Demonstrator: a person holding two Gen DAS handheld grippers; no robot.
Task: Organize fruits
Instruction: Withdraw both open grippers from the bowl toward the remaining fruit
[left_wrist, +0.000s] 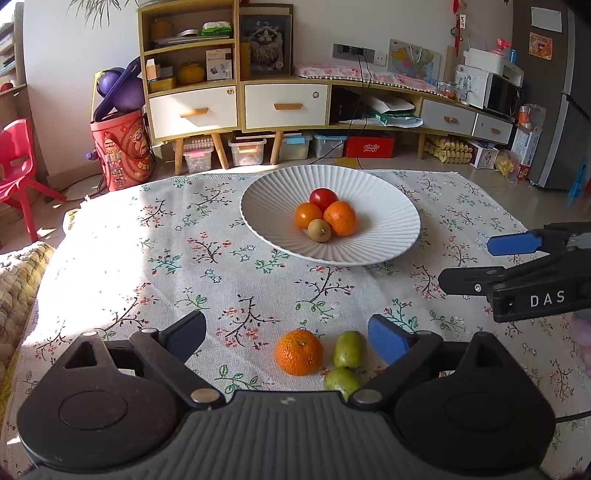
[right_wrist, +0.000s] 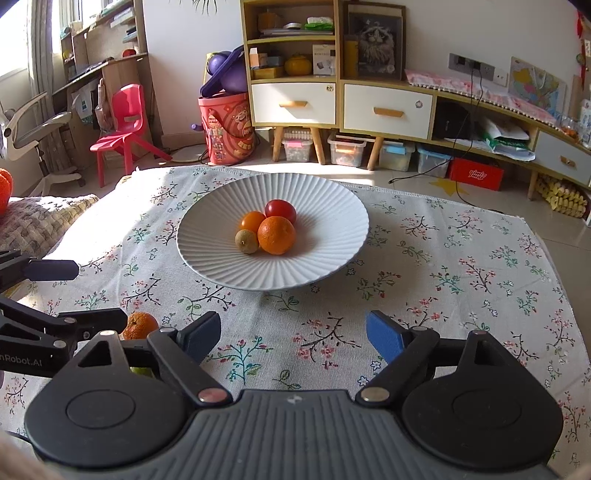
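A white ribbed plate (left_wrist: 388, 236) (right_wrist: 207, 258) sits on the floral cloth and holds a red tomato (left_wrist: 324, 197), two orange fruits (left_wrist: 340, 218) and a brown kiwi (left_wrist: 319, 230). Nearer me on the cloth lie a mandarin (left_wrist: 298, 352) (right_wrist: 140, 325) and two green pears (left_wrist: 349, 349). My left gripper (left_wrist: 288, 332) is open; the mandarin and pears lie between its fingers, untouched. To their right, my right gripper (right_wrist: 293, 332) (left_wrist: 465, 264) stands open over bare cloth with nothing between its fingers. In the right wrist view the left gripper (right_wrist: 99, 294) enters from the left.
The far table edge (left_wrist: 295, 173) lies just behind the plate. A woven blanket (left_wrist: 18, 280) lies off the table's left side. Beyond stand a red chair (right_wrist: 122, 125), a red bucket (left_wrist: 123, 147) and a wooden cabinet with drawers (left_wrist: 240, 103).
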